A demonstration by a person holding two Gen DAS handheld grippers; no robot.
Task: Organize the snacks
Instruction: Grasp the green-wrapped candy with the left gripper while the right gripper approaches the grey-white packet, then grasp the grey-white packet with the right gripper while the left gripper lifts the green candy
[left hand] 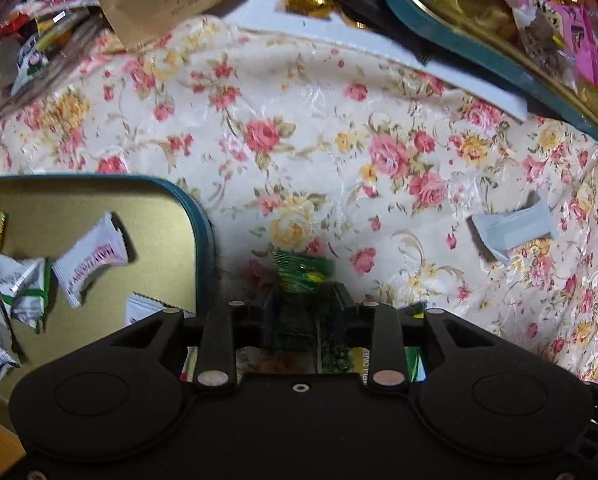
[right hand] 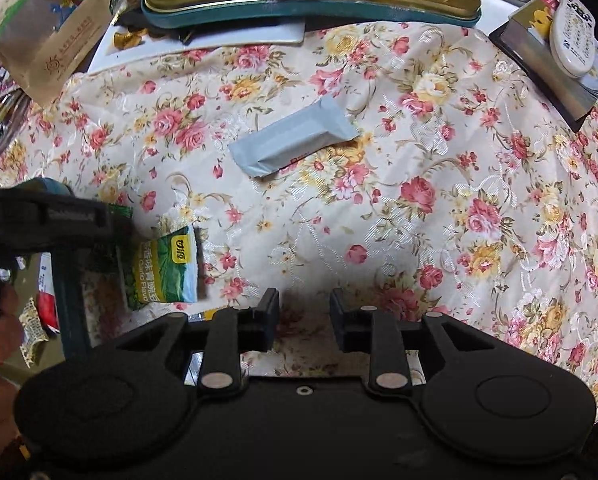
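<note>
My left gripper [left hand: 303,300] is shut on a green snack packet [left hand: 301,272], held just above the floral cloth right of a teal-rimmed gold tin [left hand: 203,220]. The tin holds several white wrapped candies [left hand: 93,258]. In the right wrist view the left gripper [right hand: 111,222] grips the top edge of the green packet [right hand: 165,270], which hangs down. My right gripper [right hand: 303,308] is open and empty, low over the cloth. A grey wrapped bar [right hand: 295,142] lies on the cloth ahead of it; it also shows in the left wrist view [left hand: 513,230].
A second teal tin [right hand: 311,10] heaped with snacks stands at the back on a white board [left hand: 339,32]. A brown paper bag [right hand: 55,52] and loose wrappers crowd the back left. A dark box with a white remote [right hand: 575,32] sits at the back right.
</note>
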